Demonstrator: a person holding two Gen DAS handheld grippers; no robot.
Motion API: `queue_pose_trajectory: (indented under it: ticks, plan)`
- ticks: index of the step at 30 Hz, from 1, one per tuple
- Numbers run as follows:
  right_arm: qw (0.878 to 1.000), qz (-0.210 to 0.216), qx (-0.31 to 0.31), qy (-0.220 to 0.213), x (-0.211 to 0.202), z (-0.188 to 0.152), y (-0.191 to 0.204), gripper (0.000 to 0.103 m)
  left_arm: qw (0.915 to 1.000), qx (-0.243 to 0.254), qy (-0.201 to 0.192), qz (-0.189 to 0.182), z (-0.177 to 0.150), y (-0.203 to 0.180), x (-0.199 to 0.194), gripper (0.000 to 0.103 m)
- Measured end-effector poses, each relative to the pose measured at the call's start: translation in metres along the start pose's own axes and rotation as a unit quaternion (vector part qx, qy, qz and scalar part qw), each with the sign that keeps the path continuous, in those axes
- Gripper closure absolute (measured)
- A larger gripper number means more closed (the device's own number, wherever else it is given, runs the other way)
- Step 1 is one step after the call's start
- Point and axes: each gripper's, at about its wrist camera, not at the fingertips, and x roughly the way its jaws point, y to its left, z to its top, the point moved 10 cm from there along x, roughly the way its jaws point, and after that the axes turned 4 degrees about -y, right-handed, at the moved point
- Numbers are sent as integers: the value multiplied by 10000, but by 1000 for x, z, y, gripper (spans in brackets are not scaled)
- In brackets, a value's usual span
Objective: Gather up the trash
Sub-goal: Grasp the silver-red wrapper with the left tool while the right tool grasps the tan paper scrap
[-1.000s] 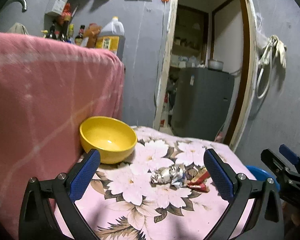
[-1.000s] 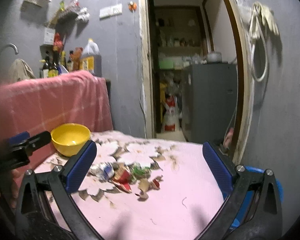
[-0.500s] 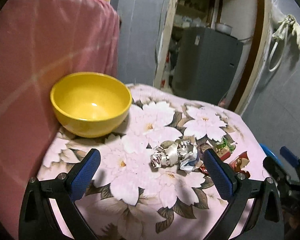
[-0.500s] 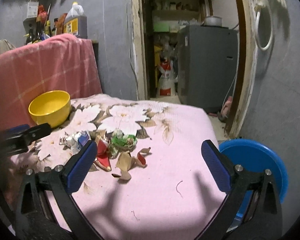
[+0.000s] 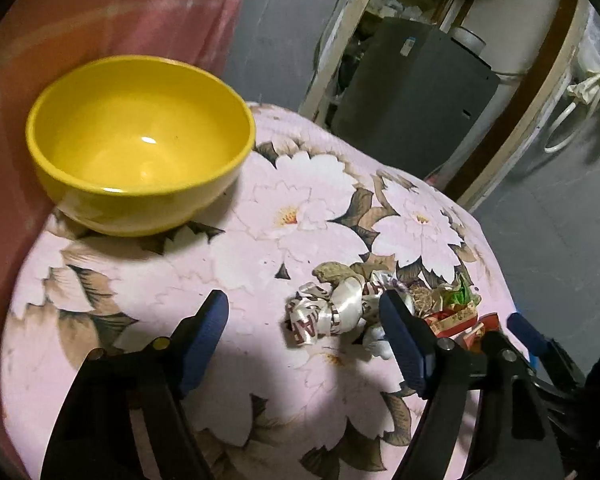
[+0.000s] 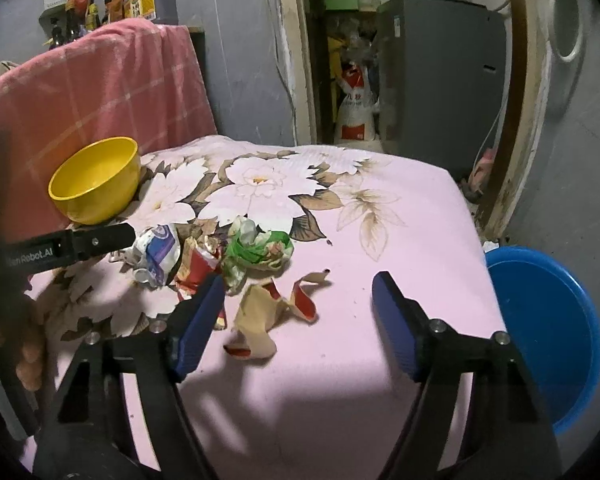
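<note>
A heap of trash lies on the pink floral tablecloth (image 6: 400,216): a crumpled white wrapper (image 5: 332,314), a white-and-blue wrapper (image 6: 160,250), a red wrapper (image 6: 198,268), a green wrapper (image 6: 260,248) and torn brown-and-red paper scraps (image 6: 266,312). My left gripper (image 5: 304,308) hangs just above the cloth. Its jaws are closing with the white wrapper between them, and the pads do not touch it. My right gripper (image 6: 300,286) is closing too, with the paper scraps between its fingers and untouched. A yellow bowl (image 5: 140,140) stands empty at the far left.
A pink checked cloth (image 6: 100,80) drapes over something tall behind the bowl. A blue basin (image 6: 548,320) sits on the floor off the table's right edge. Beyond the table are a doorway and a grey cabinet (image 6: 440,72). A hand (image 6: 28,360) holds the left gripper.
Both grippers came down and forward over the table and tipped downward onto the trash heap. The jaws of each have narrowed from wide open.
</note>
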Motion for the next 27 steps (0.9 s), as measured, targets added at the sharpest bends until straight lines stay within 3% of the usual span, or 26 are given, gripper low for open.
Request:
queue_pose_trajectory:
  ticks: [4,11,15,20,27]
  plan:
    - [9997,88,34,215,8,-7,1,34,9998,166,80,-120,-1,-7,3,37]
    - [9994,205,71,269,5,-12,1,57,9969,550,382,-416,-12,-30,8,67]
    - [9992,266,100,271,0,-15,1,64,9952,731,492,-433,-21,-41,8,78]
    - [9990,370,148,211,-8,-16,3,76,9960,691,393,-400,-23,-41,-2,79]
    - [9982,473,324,-164,-32,-6,2,77,9977,510,-65,-431,-15,-44,-31,79]
